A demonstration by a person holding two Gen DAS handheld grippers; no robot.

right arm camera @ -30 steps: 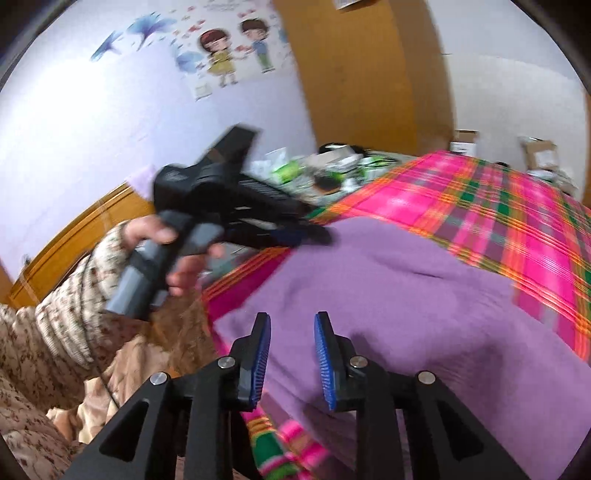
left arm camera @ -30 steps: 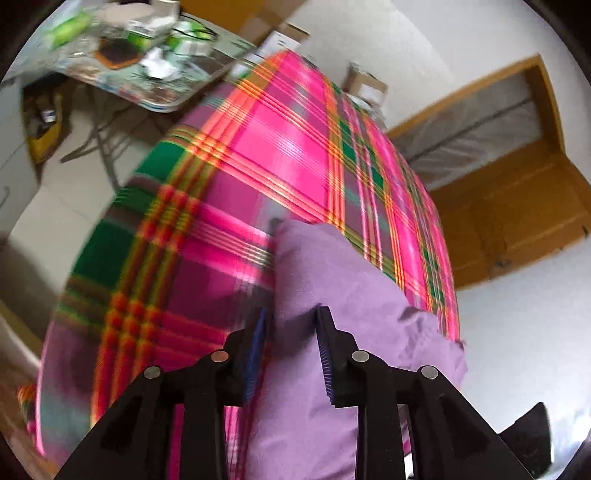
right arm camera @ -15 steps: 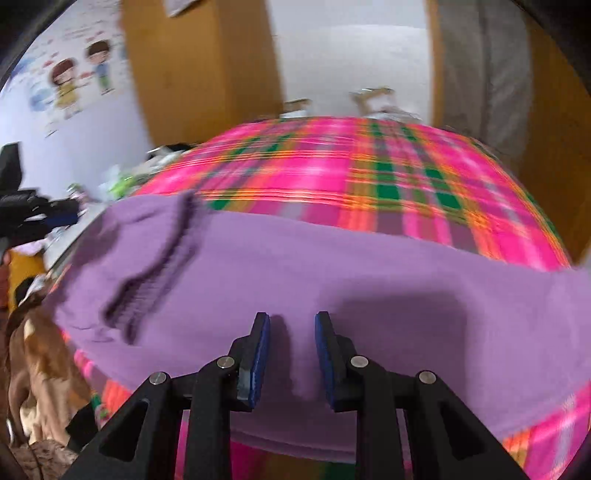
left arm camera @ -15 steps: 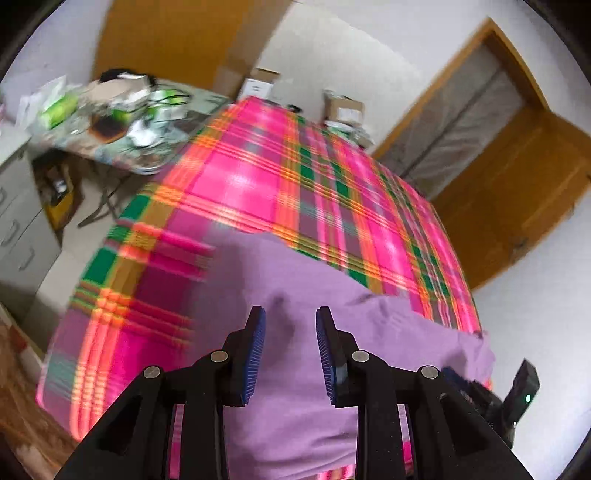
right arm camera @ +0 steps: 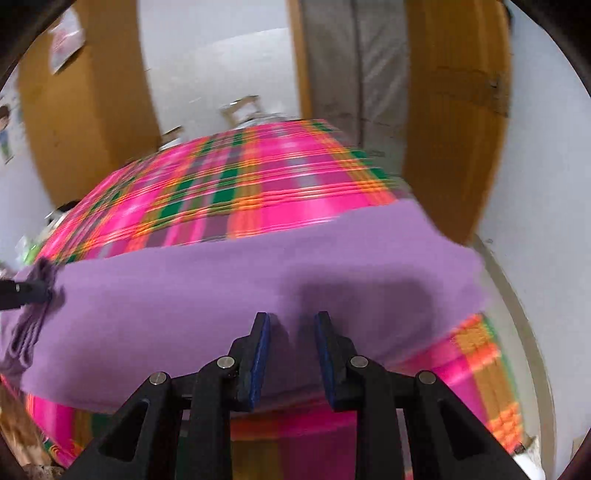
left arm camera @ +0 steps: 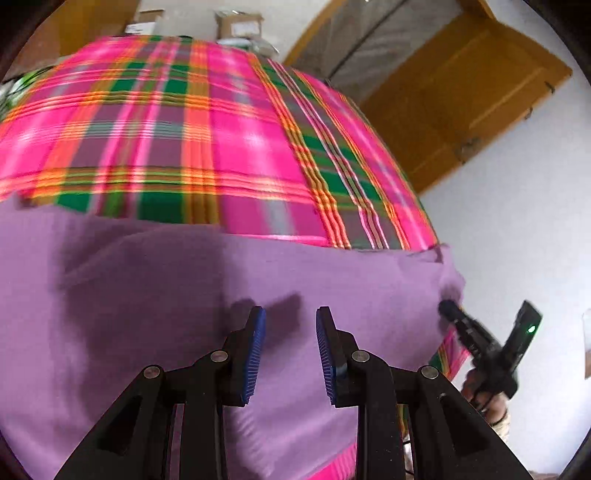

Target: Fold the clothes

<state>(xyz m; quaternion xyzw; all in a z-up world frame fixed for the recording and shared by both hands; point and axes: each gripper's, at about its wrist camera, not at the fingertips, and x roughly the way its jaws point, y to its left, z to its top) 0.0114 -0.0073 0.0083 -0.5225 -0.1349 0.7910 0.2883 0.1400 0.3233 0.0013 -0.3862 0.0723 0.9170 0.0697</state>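
We've got a pink-green plaid bedspread (left arm camera: 229, 147) filling most of both views, blurred. Behind it: cardboard boxes (left arm camera: 240, 24) against the far white wall, a wooden door (left arm camera: 461, 103) standing open at the right, and a plastic-covered doorway (right arm camera: 354, 62) beside it. Stickers (right arm camera: 66, 40) show on the wooden panel at the left of the right wrist view.

The purple garment (left arm camera: 166, 314) lies spread along the near edge of the bed, its right end spilling past the corner. Nothing lies on top of it.

Our left gripper (left arm camera: 290, 350) hangs above the middle of the garment, angled down, jaws partly apart with only cloth seen through the gap, nothing pinched. Our right gripper (right arm camera: 291, 354) looks the same in its own view: tilted down over the near hem, jaws partly spread, empty. In the left wrist view its tip sits right at the garment's right corner; whether it touches, we can't tell. In the right wrist view, the left gripper's tip sits at the ribbed, bunched end (right arm camera: 37, 306) of the garment.
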